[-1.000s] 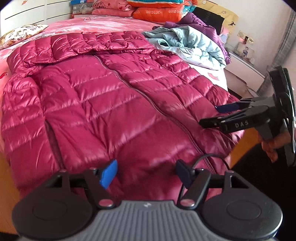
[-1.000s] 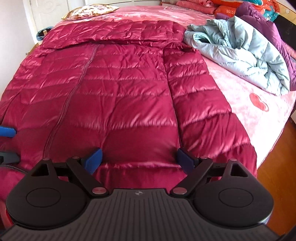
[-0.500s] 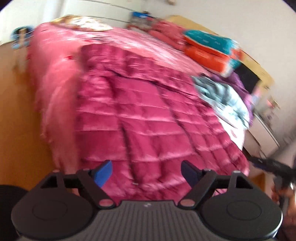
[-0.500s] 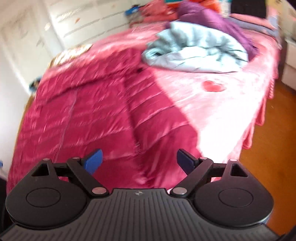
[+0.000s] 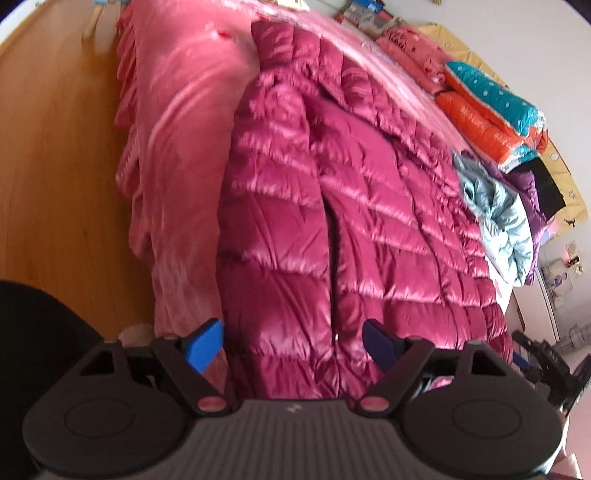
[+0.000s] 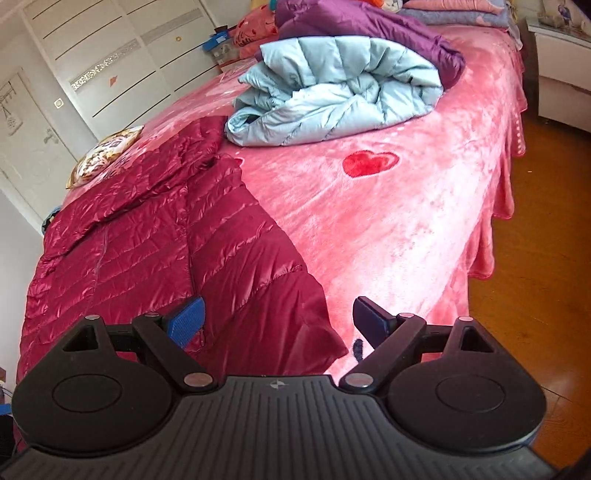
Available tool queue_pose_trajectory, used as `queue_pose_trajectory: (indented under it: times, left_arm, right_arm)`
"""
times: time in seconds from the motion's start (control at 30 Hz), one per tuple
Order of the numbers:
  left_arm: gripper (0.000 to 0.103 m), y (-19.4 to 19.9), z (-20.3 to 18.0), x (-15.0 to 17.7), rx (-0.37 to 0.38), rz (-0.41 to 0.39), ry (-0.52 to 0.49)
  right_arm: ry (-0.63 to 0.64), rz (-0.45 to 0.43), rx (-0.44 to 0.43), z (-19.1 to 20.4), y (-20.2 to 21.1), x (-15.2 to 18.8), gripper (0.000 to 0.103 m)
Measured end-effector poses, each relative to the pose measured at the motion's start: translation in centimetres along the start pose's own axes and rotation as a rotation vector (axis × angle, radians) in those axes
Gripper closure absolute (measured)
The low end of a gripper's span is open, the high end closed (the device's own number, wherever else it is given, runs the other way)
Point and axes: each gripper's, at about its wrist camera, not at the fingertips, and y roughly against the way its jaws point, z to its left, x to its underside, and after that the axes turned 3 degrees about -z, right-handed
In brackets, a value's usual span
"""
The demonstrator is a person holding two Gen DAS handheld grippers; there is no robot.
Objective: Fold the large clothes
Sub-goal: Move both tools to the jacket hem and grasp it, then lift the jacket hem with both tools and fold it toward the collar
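Note:
A large crimson quilted down jacket (image 5: 369, 229) lies spread front-up on the pink bed blanket (image 5: 177, 147). My left gripper (image 5: 291, 347) is open above the lower end of the jacket's left sleeve (image 5: 273, 229), near the bed's left edge, with nothing gripped. In the right wrist view the jacket (image 6: 147, 240) fills the left side and its right sleeve (image 6: 280, 288) runs down to the cuff. My right gripper (image 6: 279, 325) is open just over that cuff, pads apart from the fabric. The right gripper (image 5: 532, 360) also shows small at the far right of the left wrist view.
A crumpled light blue jacket (image 6: 332, 92) and a purple one (image 6: 369, 22) lie further up the bed. Folded orange and teal bedding (image 5: 491, 110) is stacked at the head. Wooden floor (image 6: 535, 258) flanks the bed, with a white nightstand (image 6: 561, 74) and a wardrobe (image 6: 110, 48).
Both grippers have moved apart along the jacket's hem and rolled outward, the left to the left sleeve, the right to the right cuff. The left jaws stand wider than before.

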Motion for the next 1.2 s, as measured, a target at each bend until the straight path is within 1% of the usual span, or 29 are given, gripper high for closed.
queue_pose_trajectory:
  times: [0.07,0.17,0.27,0.33,0.47,0.67,0.73,0.83,0.87,0.9,0.93,0.97,1.0,1.07,1.13,1.17,1.2]
  left_arm:
    - [0.019,-0.3,0.3,0.3,0.016,0.020,0.008]
    - [0.019,-1.0,0.6,0.6,0.034,0.043,0.026]
    - [0.018,-1.5,0.8,0.6,0.061,0.067,0.047]
    - [0.018,-1.9,0.9,0.7,0.076,0.084,0.059]
    - [0.018,-2.4,1.0,0.8,0.086,0.104,0.060]
    - [0.018,-3.3,0.8,0.9,0.100,0.146,0.060]
    - [0.018,-3.5,0.9,0.9,0.104,0.155,0.061]
    - [0.019,-3.5,1.0,0.9,0.112,0.164,0.067]
    - [0.020,-3.5,0.9,0.9,0.116,0.165,0.065]
    - [0.024,-3.4,0.9,0.9,0.122,0.165,0.063]
    - [0.026,-3.3,0.8,0.9,0.129,0.165,0.060]
    - [0.029,-3.2,0.8,1.0,0.134,0.166,0.058]
    - [0.031,-3.2,0.7,1.0,0.139,0.167,0.057]
    - [0.032,-3.1,0.8,0.9,0.145,0.172,0.060]
    - [0.032,-3.1,0.8,0.9,0.148,0.179,0.059]
    - [0.027,-3.2,0.8,0.9,0.141,0.183,0.057]
    - [0.021,-3.5,0.8,0.9,0.126,0.193,0.060]
  right_arm:
    - [-0.003,0.005,-0.003,0.4,-0.5,0.1,0.000]
    - [-0.002,0.013,-0.029,0.5,-1.5,-0.3,0.000]
    - [-0.003,0.043,-0.030,0.7,-2.8,-0.5,0.000]
    - [-0.028,0.066,-0.022,0.4,-3.7,-0.7,0.000]
    - [-0.087,0.110,-0.042,-0.5,-4.7,-0.6,0.000]
    - [-0.065,0.130,-0.085,0.1,-5.1,-0.6,0.000]
    - [-0.056,0.135,-0.104,0.2,-5.2,-0.6,0.004]
    - [-0.049,0.141,-0.123,0.4,-5.2,-0.7,0.016]
    - [-0.049,0.142,-0.127,0.3,-5.2,-0.7,0.025]
    - [-0.052,0.143,-0.130,0.3,-5.2,-0.7,0.039]
    - [-0.057,0.144,-0.136,0.2,-5.2,-0.7,0.045]
    - [-0.063,0.145,-0.146,0.1,-5.2,-0.7,0.055]
    - [-0.067,0.146,-0.155,0.1,-5.2,-0.6,0.058]
    - [-0.070,0.148,-0.157,0.1,-5.1,-0.7,0.061]
    - [-0.085,0.163,-0.163,0.0,-5.2,-0.6,0.061]
    - [-0.091,0.178,-0.165,0.0,-5.4,-0.6,0.061]
    - [-0.091,0.190,-0.164,0.0,-5.6,-0.6,0.058]
